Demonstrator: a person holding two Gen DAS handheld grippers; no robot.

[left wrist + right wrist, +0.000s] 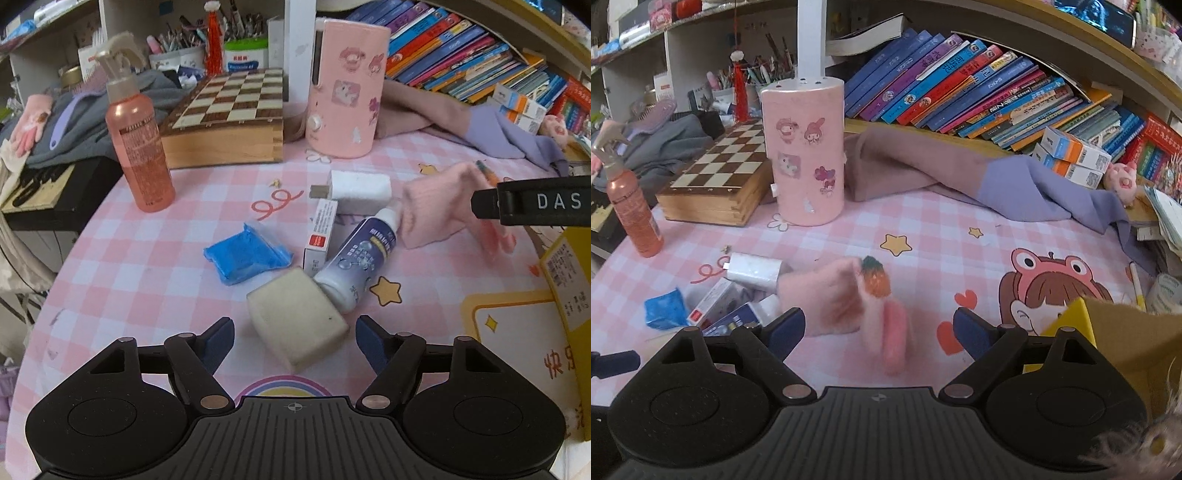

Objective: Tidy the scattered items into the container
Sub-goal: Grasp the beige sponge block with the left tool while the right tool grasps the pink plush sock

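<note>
So the background is pretty cluttered. There's a wooden chessboard box (pixel 229 110) sitting closed at the back of the pink checked tablecloth (pixel 147 266), with a pink spray bottle (pixel 138 147) standing upright just to its left. Right of the board is a tall pink cylinder (pixel 345 88) covered in cartoon stickers. Behind that, a slanting row of books (pixel 979 88), and a mauve-and-purple cloth (pixel 960 173) lies crumpled in front of them. Pen cups (pixel 177 48) sit on the shelf behind.
</note>
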